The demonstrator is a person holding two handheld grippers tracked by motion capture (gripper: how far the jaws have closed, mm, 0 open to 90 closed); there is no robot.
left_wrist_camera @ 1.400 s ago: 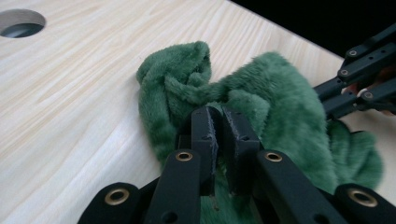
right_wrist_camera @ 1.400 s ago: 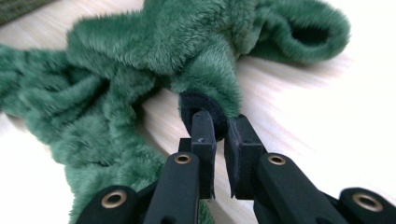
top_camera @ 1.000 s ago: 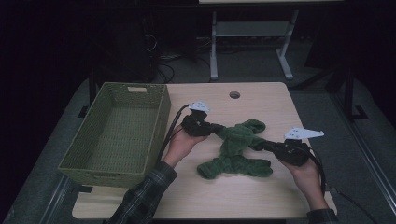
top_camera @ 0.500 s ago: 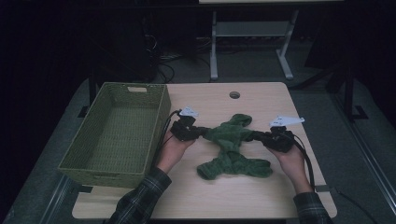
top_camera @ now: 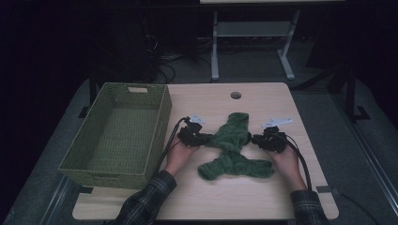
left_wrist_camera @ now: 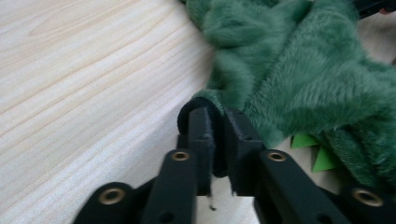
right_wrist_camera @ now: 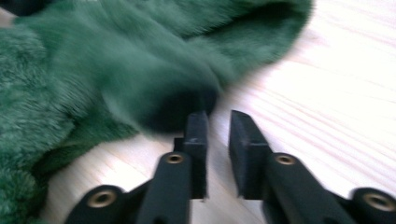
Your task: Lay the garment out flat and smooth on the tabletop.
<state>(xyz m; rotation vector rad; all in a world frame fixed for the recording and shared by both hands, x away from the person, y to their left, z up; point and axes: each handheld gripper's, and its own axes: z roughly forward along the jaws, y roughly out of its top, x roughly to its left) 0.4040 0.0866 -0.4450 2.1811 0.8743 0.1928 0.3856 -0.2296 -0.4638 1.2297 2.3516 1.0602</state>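
Dim rm, dark floor (top_camera: pixel 356 154); white desk frame (top_camera: pixel 253 33) behind, cables (top_camera: pixel 169 65) nr it.

Your high view looks forward and down from above your side of the table (top_camera: pixel 263 206), taking in the whole top with the basket (top_camera: pixel 117 136) at left. Each gripper view rides low and very close, looking along its own jaws across the wood. All three share the green plush cloth (top_camera: pixel 232 145) (left_wrist_camera: pixel 299 70) (right_wrist_camera: pixel 93 70) at mid-table, seen from opposite sides.

Dim high view — blurred gripper views
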